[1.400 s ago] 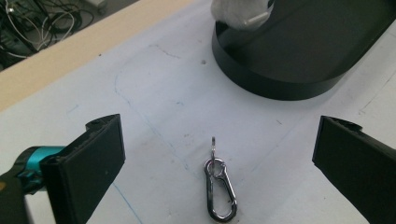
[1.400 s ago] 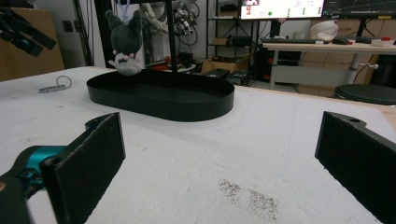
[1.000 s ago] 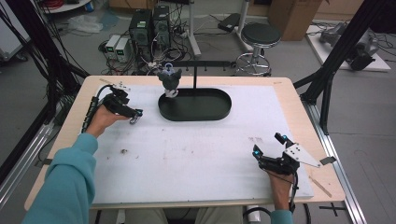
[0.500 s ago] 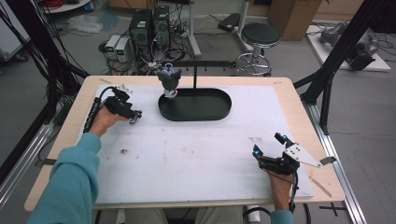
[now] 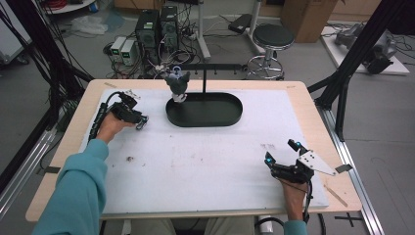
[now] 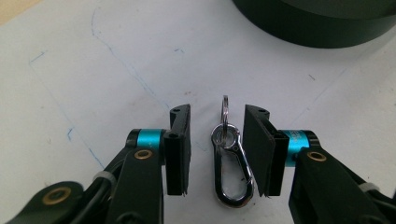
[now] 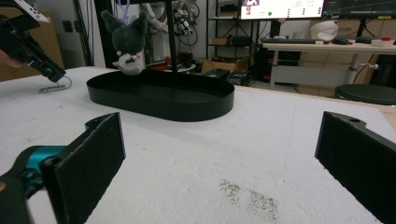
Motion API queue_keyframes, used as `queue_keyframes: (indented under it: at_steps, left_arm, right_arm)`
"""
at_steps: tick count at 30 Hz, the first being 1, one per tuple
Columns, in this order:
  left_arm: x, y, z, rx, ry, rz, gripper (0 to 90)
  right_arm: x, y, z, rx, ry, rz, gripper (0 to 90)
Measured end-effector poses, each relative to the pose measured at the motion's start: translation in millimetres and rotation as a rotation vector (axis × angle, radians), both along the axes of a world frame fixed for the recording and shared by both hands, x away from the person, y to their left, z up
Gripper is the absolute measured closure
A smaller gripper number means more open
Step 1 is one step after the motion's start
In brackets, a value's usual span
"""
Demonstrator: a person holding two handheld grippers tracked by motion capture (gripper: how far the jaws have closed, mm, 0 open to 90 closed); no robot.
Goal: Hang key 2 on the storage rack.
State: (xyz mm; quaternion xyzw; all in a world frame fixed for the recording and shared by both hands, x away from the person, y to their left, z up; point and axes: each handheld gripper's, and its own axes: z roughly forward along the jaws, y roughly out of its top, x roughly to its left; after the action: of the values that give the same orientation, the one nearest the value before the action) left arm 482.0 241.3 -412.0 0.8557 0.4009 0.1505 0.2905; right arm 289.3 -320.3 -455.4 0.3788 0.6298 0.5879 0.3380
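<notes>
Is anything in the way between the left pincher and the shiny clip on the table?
No. The clip lies on the white mat with the left gripper straddling it. Its jaws have just been closing, one on each side, with small gaps and nothing else between them.

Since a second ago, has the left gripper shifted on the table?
No. The left gripper sits at the same spot left of the black tray; its jaws have just been closing around the key clip.
</notes>
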Motion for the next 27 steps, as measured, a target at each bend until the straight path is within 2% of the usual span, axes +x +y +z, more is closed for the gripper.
queue_keyframes:
  at_steps: [13,18,27]
  left_arm:
    - [0.2,-1.0,-1.1,0.017,0.003,0.005,75.0]
    - [0.7,-2.4,-2.6,0.023,0.010,0.000,75.9]
    - [0.7,-3.7,-4.0,0.028,0.010,-0.004,82.9]
  right_arm:
    - [-0.2,0.0,0.0,0.004,0.005,0.001,0.7]
    - [-0.2,-0.1,0.1,0.000,0.004,0.002,0.7]
    - [-0.1,-0.2,0.1,0.001,0.003,0.003,0.7]
